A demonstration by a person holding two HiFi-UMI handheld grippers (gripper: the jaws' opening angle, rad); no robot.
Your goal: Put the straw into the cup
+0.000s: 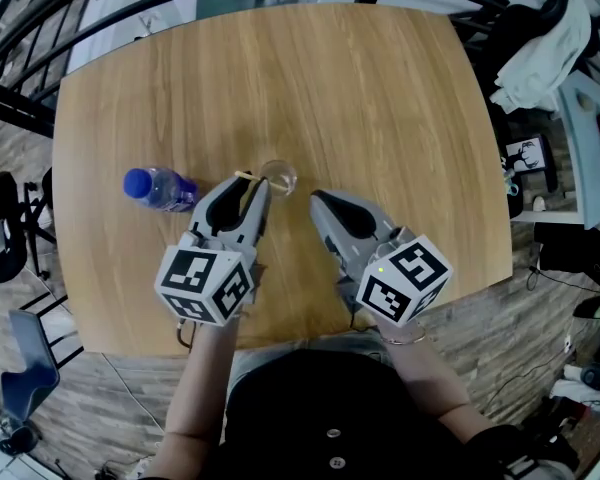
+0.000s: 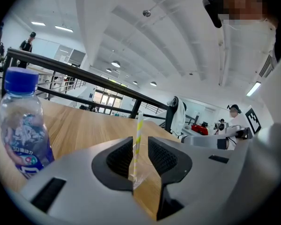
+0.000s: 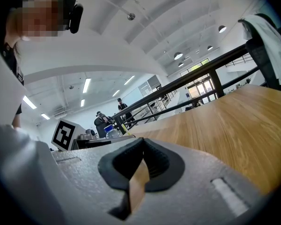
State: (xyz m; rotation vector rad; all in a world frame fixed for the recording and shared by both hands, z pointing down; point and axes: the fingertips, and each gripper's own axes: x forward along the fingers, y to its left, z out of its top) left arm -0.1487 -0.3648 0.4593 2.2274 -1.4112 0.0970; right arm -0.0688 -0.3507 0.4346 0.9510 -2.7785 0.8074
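Note:
A clear plastic cup stands near the middle of the wooden table. A yellow-and-white striped straw stands nearly upright with its lower end inside the cup. My left gripper is open around the straw, with a gap between each pad and the straw. In the head view the left gripper sits just left of the cup, and the straw shows as a pale line at its tips. My right gripper rests right of the cup, shut on nothing.
A water bottle with a blue cap lies left of the left gripper and looms at the left. Black railings border the table's far side. A chair draped in white cloth stands at the right. People stand in the background.

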